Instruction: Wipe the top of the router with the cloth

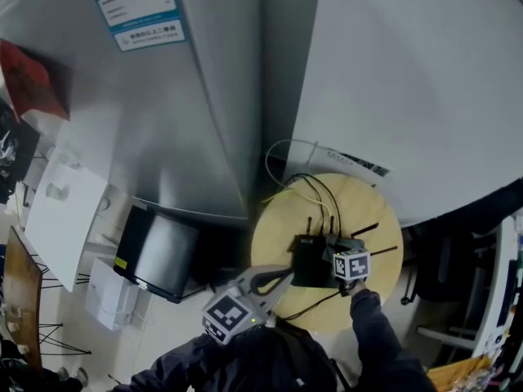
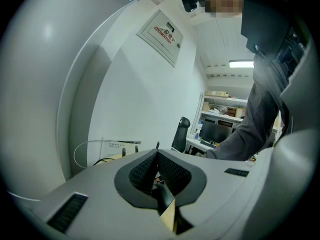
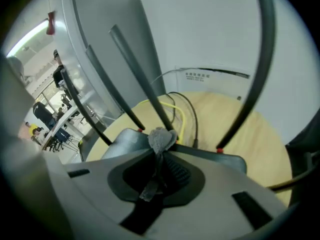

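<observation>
A small round wooden table (image 1: 274,235) stands against the wall. The black router (image 1: 309,261) sits near its middle, with a yellow cable (image 3: 182,118) and black cables (image 1: 328,194) lying behind it.

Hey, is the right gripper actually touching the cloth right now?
Touching. In the right gripper view, the right gripper has its jaws closed on the grey cloth, a tuft poking out above the router.
</observation>
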`<state>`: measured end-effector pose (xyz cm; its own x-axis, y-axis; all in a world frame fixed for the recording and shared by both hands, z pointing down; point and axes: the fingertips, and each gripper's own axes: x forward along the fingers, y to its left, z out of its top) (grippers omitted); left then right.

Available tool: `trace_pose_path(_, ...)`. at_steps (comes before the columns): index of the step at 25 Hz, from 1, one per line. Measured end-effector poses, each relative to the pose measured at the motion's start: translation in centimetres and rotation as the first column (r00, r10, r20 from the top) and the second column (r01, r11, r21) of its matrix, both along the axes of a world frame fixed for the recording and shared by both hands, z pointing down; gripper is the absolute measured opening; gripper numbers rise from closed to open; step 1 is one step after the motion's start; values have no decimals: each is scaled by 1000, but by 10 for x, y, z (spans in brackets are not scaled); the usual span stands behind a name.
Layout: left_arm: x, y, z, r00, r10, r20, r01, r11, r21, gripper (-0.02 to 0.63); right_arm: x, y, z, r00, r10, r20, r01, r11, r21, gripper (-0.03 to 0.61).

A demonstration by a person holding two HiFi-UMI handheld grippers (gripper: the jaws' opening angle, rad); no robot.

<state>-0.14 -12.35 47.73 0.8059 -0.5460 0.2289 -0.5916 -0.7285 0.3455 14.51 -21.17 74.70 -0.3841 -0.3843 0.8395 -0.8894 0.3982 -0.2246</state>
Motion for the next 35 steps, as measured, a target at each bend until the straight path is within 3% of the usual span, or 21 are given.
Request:
trace_pose_path(6, 6, 3, 4, 1000, 10, 16, -9, 1000, -10, -8, 73, 1, 1, 988, 149, -38, -149, 989, 17, 72)
trace_pose_path(12, 13, 8, 2, 1000, 20, 18, -20, 1000, -11, -7, 88, 4, 0, 976, 213, -49, -212, 977, 33, 71)
trace_pose_path(16, 11, 8, 1, 1000, 10, 12, -10, 1000, -12, -8, 43, 7, -18, 989, 149, 22, -150, 987, 65, 71)
trace_pose_path(22, 8, 8, 1, 1000, -2, 15, 2, 1000, -19, -8, -74, 24, -24, 991, -10, 131, 5, 999, 38, 71)
trace_pose_path(26, 5, 8, 0, 1000, -7, 21, 8, 1000, -12, -7, -115, 40, -10, 988, -114, 106, 114, 993, 3, 71)
trace_pose_path(30, 6, 8, -1, 1000, -10, 17, 11, 1000, -15, -8, -95, 44, -7, 989, -121, 90, 122, 992, -9, 71)
trace_pose_path(35, 13, 7, -2, 1000, 8, 10, -8, 1000, -14, -7, -20, 44, -5, 997, -32, 64, 33, 999, -18, 71)
